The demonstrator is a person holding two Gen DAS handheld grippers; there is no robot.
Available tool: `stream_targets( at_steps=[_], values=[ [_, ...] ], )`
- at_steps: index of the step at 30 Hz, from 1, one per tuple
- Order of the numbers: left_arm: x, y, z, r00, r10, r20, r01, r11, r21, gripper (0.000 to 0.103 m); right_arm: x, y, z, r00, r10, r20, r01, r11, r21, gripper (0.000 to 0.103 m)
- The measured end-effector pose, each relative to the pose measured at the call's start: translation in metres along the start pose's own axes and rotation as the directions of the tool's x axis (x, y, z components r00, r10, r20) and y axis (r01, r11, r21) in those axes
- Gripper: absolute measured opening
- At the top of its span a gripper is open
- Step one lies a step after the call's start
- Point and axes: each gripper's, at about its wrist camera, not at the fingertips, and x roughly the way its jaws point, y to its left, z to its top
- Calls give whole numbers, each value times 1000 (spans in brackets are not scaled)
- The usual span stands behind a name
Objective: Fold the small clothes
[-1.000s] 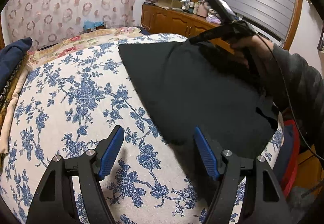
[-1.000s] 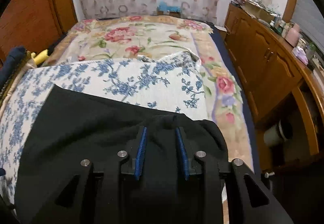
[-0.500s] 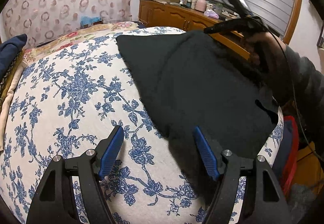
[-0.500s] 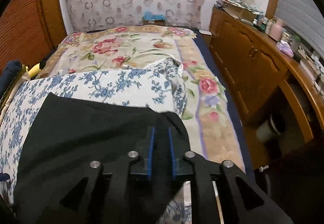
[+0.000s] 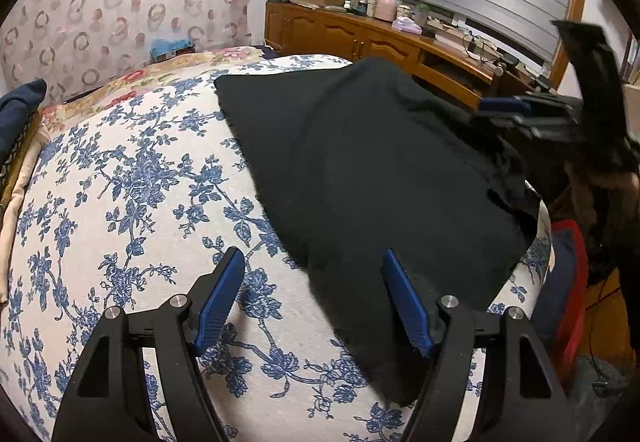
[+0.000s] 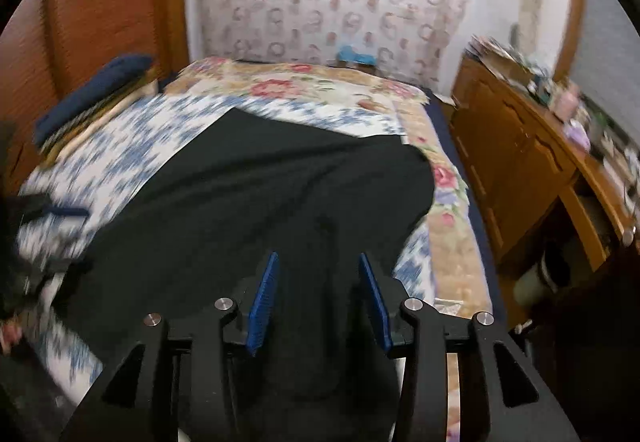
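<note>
A black garment (image 5: 372,178) lies spread on the blue-flowered sheet (image 5: 120,194), its right edge hanging over the bed's side. My left gripper (image 5: 312,262) is open just above the sheet, with its right finger over the garment's near edge and its left finger over bare sheet. My right gripper (image 6: 318,262) hovers over the garment (image 6: 248,202) near its right side; its jaws are opening and the pads stand apart from the cloth that lies under them. In the left wrist view the right gripper (image 5: 504,106) shows blurred at the garment's far right.
A wooden cabinet (image 5: 352,38) crowded with bottles and boxes runs along the right wall. Dark blue folded clothes (image 5: 20,110) sit at the bed's left edge. A rose-patterned cover (image 6: 320,86) spreads beyond the sheet. A red and blue bundle (image 5: 568,282) lies beside the bed.
My right gripper has let go of the garment's edge, opened its jaws and swept back along the bed's right side. The garment's far right corner has dropped. My left gripper has stayed put.
</note>
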Motion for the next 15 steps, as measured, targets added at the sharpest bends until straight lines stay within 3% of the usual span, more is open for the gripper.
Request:
stream_targets(
  at_steps=[8, 14, 15],
  values=[
    [-1, -10, 0, 1000, -10, 2, 10, 1000, 25, 73, -10, 17, -19, 997, 57, -55, -60, 997, -53, 43],
    [1, -14, -2, 1000, -19, -11, 19, 999, 36, 73, 6, 16, -23, 986, 56, -156, -72, 993, -95, 43],
    [1, -15, -2, 1000, -23, -9, 23, 999, 36, 73, 4, 14, -23, 986, 56, -159, -73, 992, -100, 39]
  ],
)
